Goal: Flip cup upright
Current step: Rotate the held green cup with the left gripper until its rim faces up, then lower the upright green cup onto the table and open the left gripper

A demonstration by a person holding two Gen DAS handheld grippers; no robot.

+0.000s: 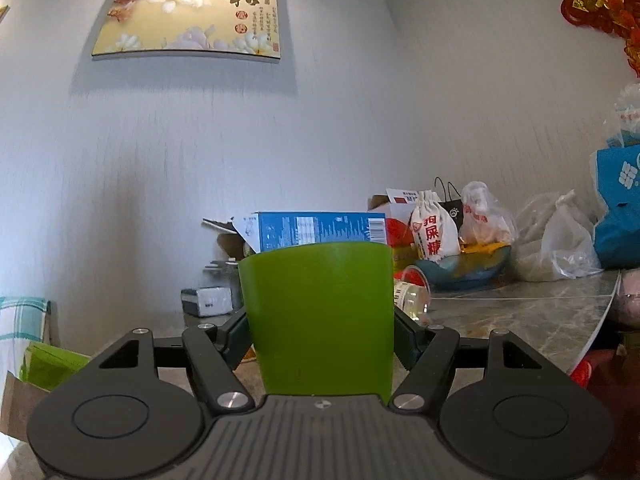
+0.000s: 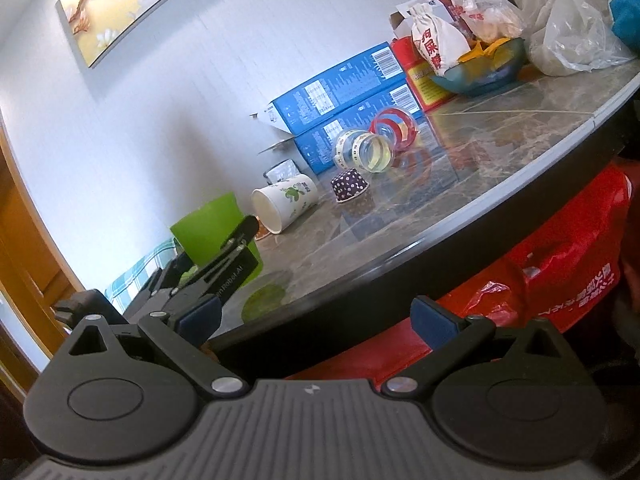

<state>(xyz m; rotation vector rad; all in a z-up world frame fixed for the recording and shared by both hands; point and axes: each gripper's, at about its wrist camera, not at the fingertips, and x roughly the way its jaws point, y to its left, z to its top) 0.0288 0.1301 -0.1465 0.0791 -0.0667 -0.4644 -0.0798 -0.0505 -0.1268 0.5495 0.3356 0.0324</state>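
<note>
Black tongs (image 2: pixel 316 322) with blue pads (image 2: pixel 434 322), silver screws, ribbed grey body

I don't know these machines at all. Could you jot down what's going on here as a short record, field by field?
Held item: green cup, clamped between the left gripper, wide end up
Left gripper: shut on the green cup, above the table edge
Right gripper: open, holding nothing, out past the table rim
Table: marble-look top
Lying on their sides: white paper cup, clear cup with yellow band, clear cup with red band
Upside down: dotted purple cup
Behind: blue boxes, plastic bags
</note>
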